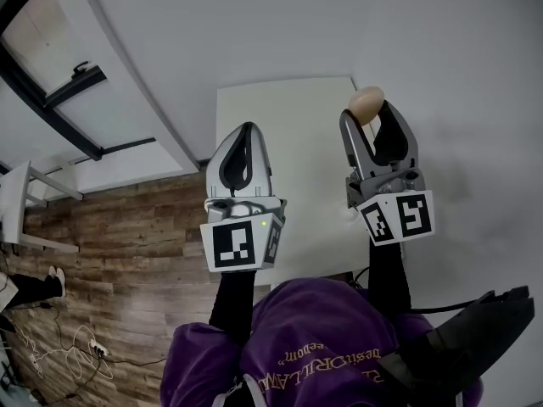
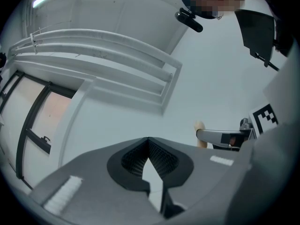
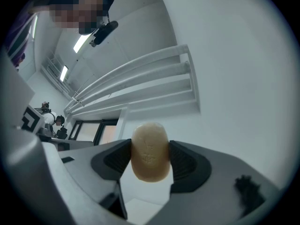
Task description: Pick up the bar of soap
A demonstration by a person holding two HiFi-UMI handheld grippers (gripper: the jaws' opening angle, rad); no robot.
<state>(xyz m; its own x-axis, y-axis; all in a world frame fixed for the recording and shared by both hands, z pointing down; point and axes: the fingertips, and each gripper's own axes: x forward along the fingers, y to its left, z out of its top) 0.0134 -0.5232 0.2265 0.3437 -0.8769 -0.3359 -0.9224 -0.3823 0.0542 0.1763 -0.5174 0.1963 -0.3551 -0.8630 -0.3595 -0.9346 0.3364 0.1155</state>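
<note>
- Soap: bar of soap (image 3: 150,151), pale and rounded, pinched across its sides by the right tongs (image 1: 371,119); raised, seen over the far corner of the white surface (image 1: 288,155), touching nothing else.
- Grip: contact near the tips only, on curved flanks; upper part of the bar standing proud of the tongs.
- Left tongs (image 2: 148,143): pressed together, empty, raised just beside the right pair, apart from the bar.
- Risk, squirt-out: probably smooth, perhaps slick; rounded flanks liable to shoot forward out of the tips under a harder squeeze.
- Risk, slip: liable to slide down and out if pressure eases.
- Risk, rotation: narrow band of contact; a quick swing or tilt likely to pivot the bar in the grip.
- Risk, knock: two pairs of tongs near each other; a careless move of the left pair likely to strike the bar loose.
- Risk, fall: landing on the surface edge or the wooden floor (image 1: 127,244); denting or chipping probable.
- Precaution: steady pressure, slow travel, left pair kept clear.
</note>
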